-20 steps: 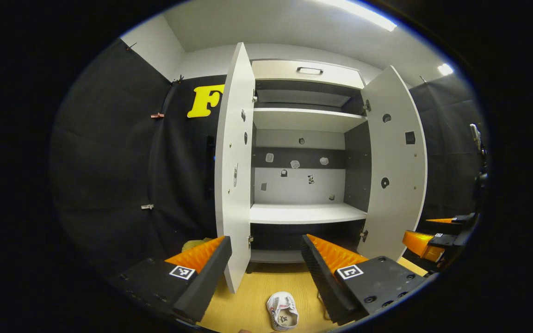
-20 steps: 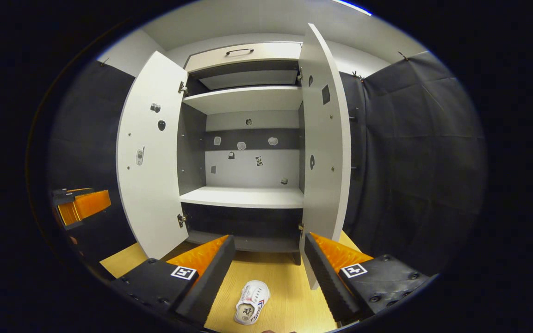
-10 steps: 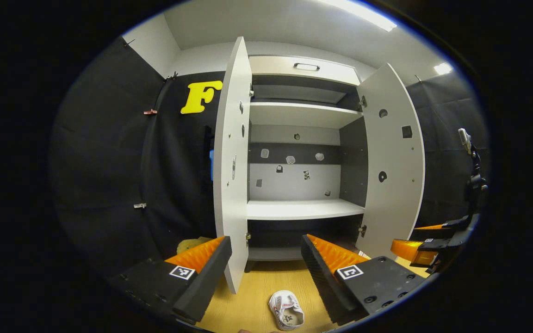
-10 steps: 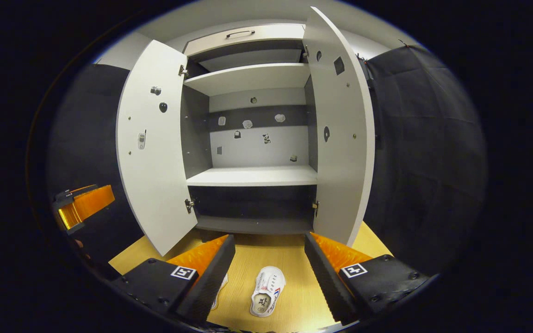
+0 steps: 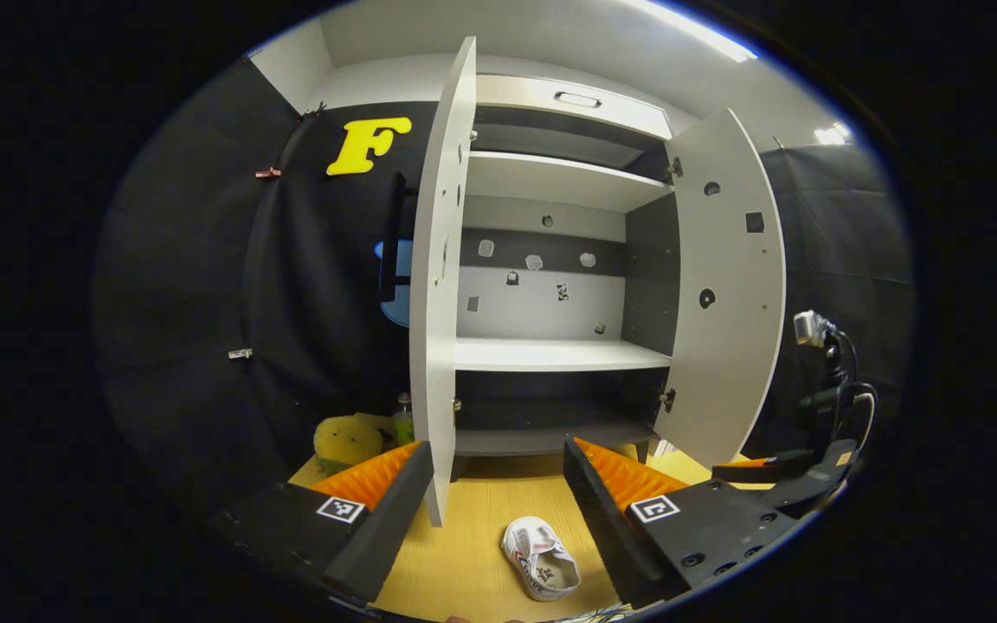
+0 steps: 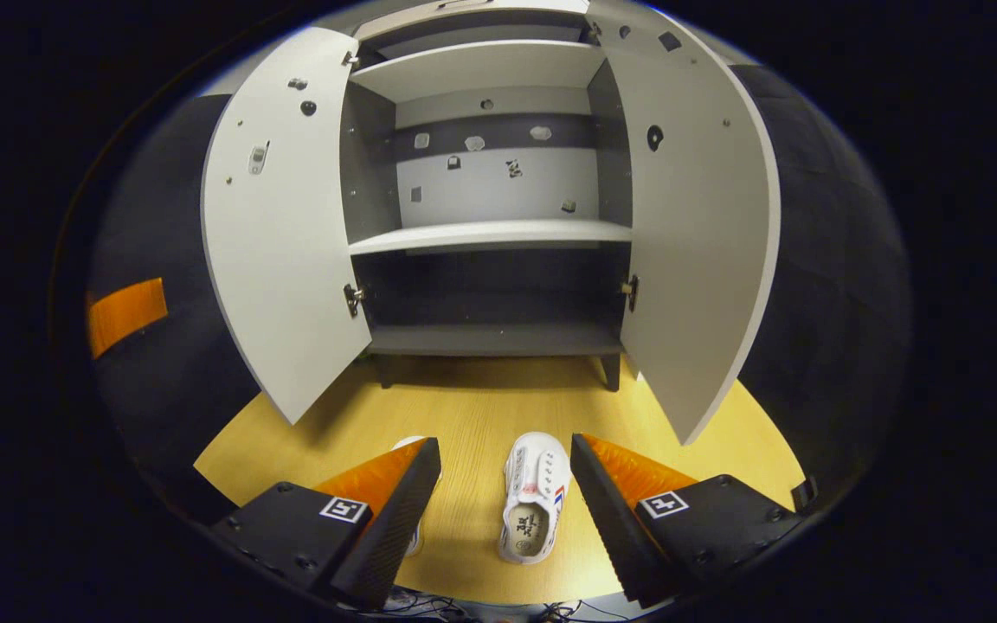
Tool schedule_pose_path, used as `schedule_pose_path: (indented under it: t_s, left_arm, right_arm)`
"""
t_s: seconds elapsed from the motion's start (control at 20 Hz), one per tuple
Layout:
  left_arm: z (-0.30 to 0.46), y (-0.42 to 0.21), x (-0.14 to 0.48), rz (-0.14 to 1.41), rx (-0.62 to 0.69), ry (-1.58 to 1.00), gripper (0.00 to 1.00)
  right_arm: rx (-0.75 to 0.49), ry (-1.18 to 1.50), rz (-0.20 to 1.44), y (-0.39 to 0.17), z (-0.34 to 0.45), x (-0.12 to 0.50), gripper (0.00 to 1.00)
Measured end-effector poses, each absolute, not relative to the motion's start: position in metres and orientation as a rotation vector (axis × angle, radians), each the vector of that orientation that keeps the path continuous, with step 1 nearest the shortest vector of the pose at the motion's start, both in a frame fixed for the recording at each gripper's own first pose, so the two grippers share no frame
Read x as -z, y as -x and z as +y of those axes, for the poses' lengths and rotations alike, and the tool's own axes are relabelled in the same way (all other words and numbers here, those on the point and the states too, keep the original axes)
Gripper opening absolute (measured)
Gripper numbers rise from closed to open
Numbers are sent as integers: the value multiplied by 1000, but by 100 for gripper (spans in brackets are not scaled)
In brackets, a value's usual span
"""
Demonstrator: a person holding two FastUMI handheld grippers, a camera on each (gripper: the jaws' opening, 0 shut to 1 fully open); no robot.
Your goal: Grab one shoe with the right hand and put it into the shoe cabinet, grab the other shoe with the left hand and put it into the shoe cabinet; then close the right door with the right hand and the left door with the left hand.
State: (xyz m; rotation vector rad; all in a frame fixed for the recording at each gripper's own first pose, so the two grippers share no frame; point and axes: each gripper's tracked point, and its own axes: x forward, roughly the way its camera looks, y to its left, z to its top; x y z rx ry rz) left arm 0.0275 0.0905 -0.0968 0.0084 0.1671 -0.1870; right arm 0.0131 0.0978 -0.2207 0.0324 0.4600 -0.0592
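Over the last second the right tool (image 6: 505, 467) has dipped toward the floor (image 6: 481, 407), jaws wide around a shoe (image 6: 536, 495) at 6 o'clock, cabinet (image 6: 490, 234) at 12; left tool (image 5: 498, 472) wide, empty; grasp is next.

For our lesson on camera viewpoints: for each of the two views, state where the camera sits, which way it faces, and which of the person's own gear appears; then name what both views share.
Left gripper view: rides the left claw, open, facing the shoe cabinet edge-on to its left door; the right claw shows far right.
Right gripper view: rides the right claw, open, tilted down over a white shoe on the wooden floor.
Shared: the open cabinet, both doors, the floor and a shoe.
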Motion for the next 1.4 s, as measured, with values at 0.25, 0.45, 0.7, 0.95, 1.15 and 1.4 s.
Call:
schedule_pose_path:
  t_s: [0.25, 0.45, 0.7, 0.95, 1.15, 1.4]
  left_arm:
    - [108, -29, 126, 229, 206, 23, 95]
    - [119, -27, 150, 278, 190, 31, 95]
    - [123, -24, 168, 323, 191, 43, 95]
    - [123, -28, 173, 332, 197, 13, 95]
    - [117, -28, 178, 346, 210, 9, 95]
    - [108, -24, 185, 363, 221, 11, 95]
  right_arm:
    - [44, -27, 569, -16, 114, 296, 98]
    - [71, -20, 659, -16, 107, 344, 98]
    - [99, -14, 716, -16, 103, 383, 98]
    - [144, -13, 708, -35, 95, 407, 98]
    - [193, -21, 686, -60, 88, 417, 98]
    - [259, -37, 675, -81, 74, 419, 98]
